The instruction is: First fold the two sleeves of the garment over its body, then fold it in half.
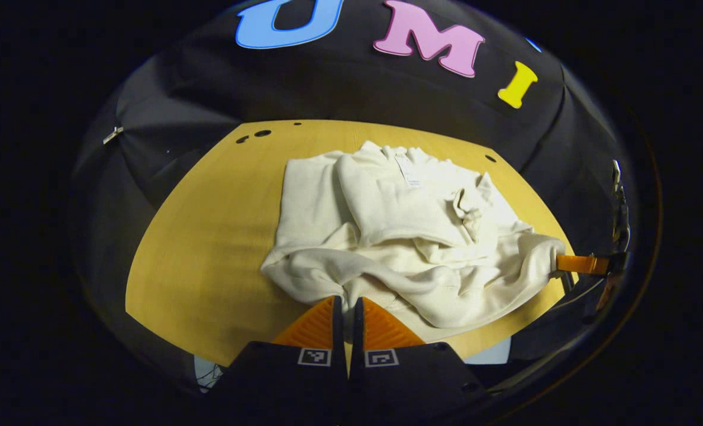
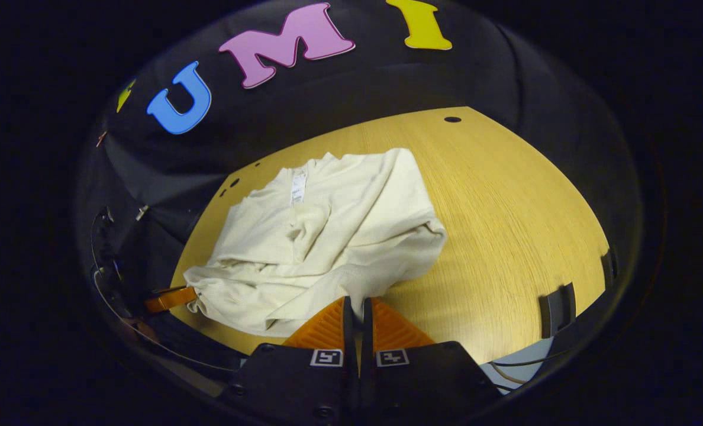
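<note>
Both your left gripper (image 1: 347,303) and right gripper (image 2: 357,305) pinch the garment (image 1: 410,236) hem, jaws closed on it. Sleeves look folded, so the half-fold is in hand: carry the hem forward from your jaws to the collar.

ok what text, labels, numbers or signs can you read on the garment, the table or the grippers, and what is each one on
No text here can be quoted.
White tag at the neck of the cream knit garment: has print, too small and blurred to read.
Square black-and-white marker tiles on the left gripper, and likewise on the right gripper: coded patterns, not words.
Yellow wooden table: no writing seen.
</note>
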`<state>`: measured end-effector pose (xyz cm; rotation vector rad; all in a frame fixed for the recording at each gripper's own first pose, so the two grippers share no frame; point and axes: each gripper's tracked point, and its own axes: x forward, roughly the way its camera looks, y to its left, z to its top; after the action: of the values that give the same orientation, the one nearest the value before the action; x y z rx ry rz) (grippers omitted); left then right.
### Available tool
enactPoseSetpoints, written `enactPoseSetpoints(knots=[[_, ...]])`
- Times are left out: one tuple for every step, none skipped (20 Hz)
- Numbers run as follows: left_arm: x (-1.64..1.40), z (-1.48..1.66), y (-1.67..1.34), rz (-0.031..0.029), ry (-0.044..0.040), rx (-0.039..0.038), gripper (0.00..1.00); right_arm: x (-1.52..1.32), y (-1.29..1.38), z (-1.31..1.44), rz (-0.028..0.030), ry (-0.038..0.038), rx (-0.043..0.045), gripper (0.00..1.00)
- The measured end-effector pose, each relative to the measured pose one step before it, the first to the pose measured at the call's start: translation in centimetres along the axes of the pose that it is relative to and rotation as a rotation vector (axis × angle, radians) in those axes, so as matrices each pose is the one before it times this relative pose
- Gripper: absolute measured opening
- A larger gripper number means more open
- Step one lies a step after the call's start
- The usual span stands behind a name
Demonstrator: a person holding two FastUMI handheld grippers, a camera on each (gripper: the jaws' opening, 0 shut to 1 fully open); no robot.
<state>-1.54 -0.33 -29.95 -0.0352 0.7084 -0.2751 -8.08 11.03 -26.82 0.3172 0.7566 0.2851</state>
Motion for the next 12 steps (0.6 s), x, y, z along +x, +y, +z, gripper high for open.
enactPoseSetpoints(knots=[[-0.018, 1.25, 0.081, -0.00067, -0.02133, -0.00908, 0.06, 0.085, 0.483, 1.464, 0.00863, -0.03041, 0.01367, 0.06], [0.053, 1.278, -0.122, -0.00296, -0.02265, -0.0081, 0.06, 0.263, 0.53, 1.317, 0.01042, -0.02833, 0.01635, 0.05], [0.028, 1.283, -0.074, -0.00453, -0.02222, -0.00832, 0.06, 0.266, 0.454, 1.185, 0.00828, -0.01995, 0.01326, 0.06], [0.217, 1.167, 0.08, -0.00056, -0.01808, -0.01123, 0.06, 0.4, 0.275, 1.26, 0.00638, -0.02151, 0.00914, 0.05], [0.219, 1.201, 0.009, -0.00117, -0.01554, -0.01457, 0.06, 0.508, 0.342, 0.99, 0.0064, -0.01709, 0.00701, 0.05], [0.38, 0.973, -0.13, -0.00169, -0.01364, -0.00954, 0.06, 0.55, 0.311, 0.878, 0.00354, -0.01679, 0.00417, 0.05], [0.584, 0.986, -0.04, 0.001, -0.01032, -0.00281, 0.06, 0.428, -0.01, 0.877, 0.00132, -0.01415, 0.00299, 0.05], [0.486, 0.544, 0.065, 0.00149, -0.00953, 0.00035, 0.06, 0.507, 0.041, 0.91, 0.00051, -0.01344, 0.00549, 0.05], [0.449, 0.68, -0.077, 0.00103, -0.00662, 0.00465, 0.06, 0.761, 0.049, 1.073, -0.00023, -0.01206, 0.00883, 0.05], [0.409, 0.619, -0.019, 0.00093, -0.0076, 0.00697, 0.06, 0.652, 0.064, 0.793, -0.00105, -0.00973, 0.0075, 0.05], [0.402, 0.557, -0.076, -0.00151, -0.00754, 0.00532, 0.06, 0.565, -0.198, 0.583, -0.00409, -0.00854, 0.00152, 0.05], [0.646, 0.609, -0.028, 0.0006, -0.00378, 0.00191, 0.06, 0.583, -0.127, 0.495, -0.00351, -0.00565, -0.00046, 0.05]])
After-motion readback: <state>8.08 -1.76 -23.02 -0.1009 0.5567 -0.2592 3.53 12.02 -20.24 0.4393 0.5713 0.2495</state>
